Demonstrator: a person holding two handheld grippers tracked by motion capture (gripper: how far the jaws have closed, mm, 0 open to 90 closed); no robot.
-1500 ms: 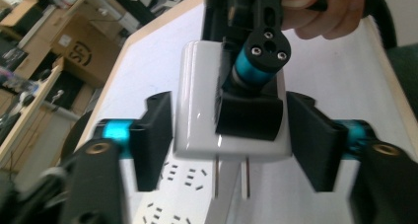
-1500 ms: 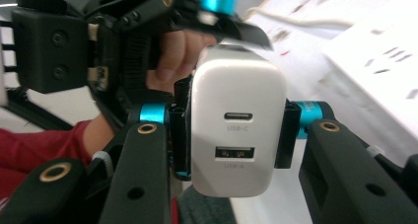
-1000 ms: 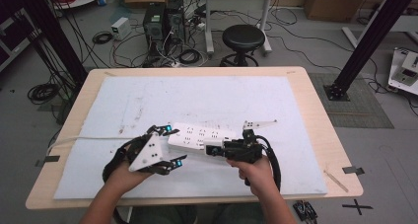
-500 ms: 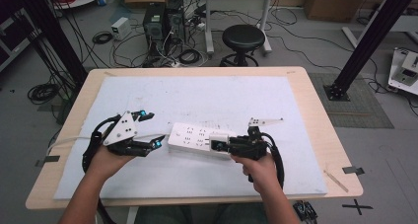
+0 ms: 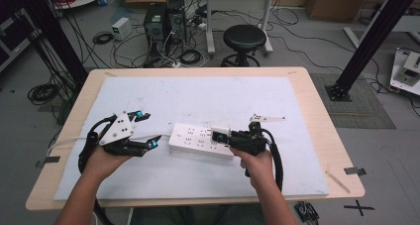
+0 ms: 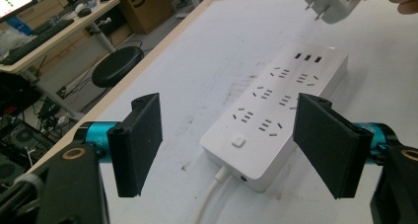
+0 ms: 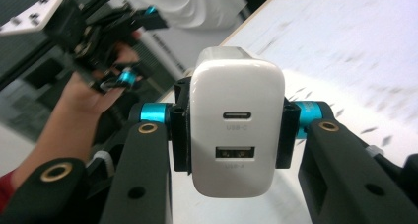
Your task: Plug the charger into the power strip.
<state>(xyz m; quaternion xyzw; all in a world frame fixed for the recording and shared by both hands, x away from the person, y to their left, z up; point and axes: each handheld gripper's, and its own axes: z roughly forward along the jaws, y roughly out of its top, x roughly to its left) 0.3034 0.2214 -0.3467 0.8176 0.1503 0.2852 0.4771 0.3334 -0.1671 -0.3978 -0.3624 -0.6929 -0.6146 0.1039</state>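
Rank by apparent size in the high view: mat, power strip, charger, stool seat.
1. mat
2. power strip
3. stool seat, close to the strip and farther off, so unsure
4. charger, shut in the right gripper

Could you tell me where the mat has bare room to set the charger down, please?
The far half of the white mat, beyond the power strip, lies bare. So does the near strip between the person's forearms. It is crowded in the middle: the left gripper, open, flanks the power strip, and the right gripper holds the charger over it.
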